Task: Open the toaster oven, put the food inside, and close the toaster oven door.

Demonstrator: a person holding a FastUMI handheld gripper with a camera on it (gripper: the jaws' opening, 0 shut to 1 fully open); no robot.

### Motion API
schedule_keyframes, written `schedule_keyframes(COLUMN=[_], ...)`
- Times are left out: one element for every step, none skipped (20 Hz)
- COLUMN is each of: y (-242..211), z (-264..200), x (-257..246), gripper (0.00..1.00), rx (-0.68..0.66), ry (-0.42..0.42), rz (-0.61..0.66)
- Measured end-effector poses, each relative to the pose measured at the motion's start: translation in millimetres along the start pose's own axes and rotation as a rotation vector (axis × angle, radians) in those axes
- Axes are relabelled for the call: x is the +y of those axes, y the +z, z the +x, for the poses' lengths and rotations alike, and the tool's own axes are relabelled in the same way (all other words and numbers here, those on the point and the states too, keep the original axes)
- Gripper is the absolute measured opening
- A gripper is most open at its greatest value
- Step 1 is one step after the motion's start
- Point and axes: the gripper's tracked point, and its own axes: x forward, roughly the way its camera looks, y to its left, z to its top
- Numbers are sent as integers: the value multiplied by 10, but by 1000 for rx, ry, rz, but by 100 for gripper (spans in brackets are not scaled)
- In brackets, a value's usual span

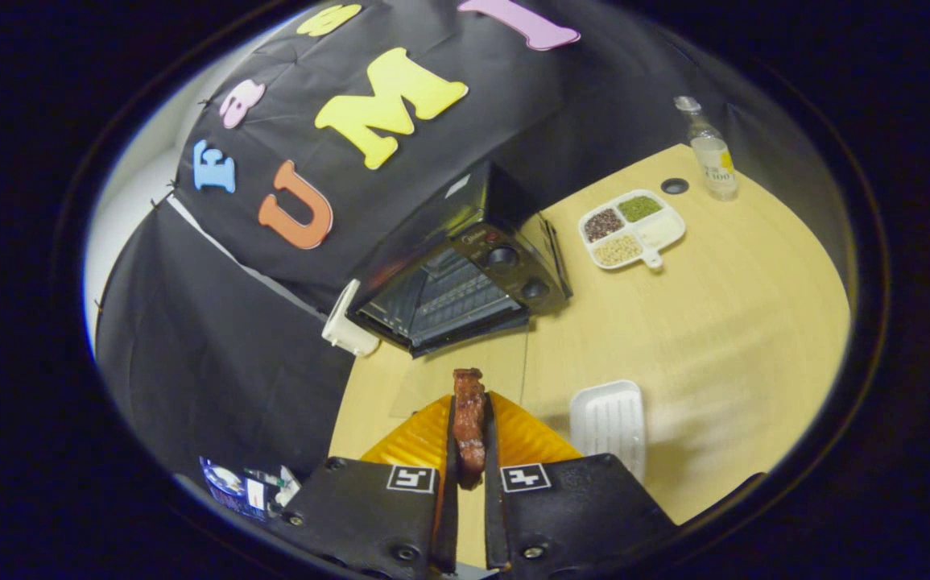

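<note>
In the gripper view, my gripper (469, 403) is clamped on the piece of meat (469, 425); both fingers press its sides, and it stands upright between them. The toaster oven (465, 278) is beyond the fingers, on the table (738, 322), well apart from the food. Its door looks open to me, with the rack visible inside. The white tray (609, 419) beside my fingers is empty. What remains, I judge: bring the food inside, then close the door.
</note>
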Motion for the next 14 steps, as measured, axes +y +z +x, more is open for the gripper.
schedule_keyframes(y=[5,21,39,83,114,120,143,164,205,247,331,404,445,464], z=[151,297,447,582,732,870,1015,1153,1284,1397,1508,1612,1736,1858], x=[106,201,288,363,430,475,497,493,497,496,480,464,424,364], gripper=[16,16,16,16,17,16,16,16,16,16,16,16,16,16], rx=[-17,-38,-59,-100,-126,-147,-173,-191,-218,-252,-296,-341,-373,-395], ry=[12,23,33,40,54,61,63,63,66,62,61,57,42,33], rz=[27,48,68,97,118,138,158,173,198,232,270,307,344,373])
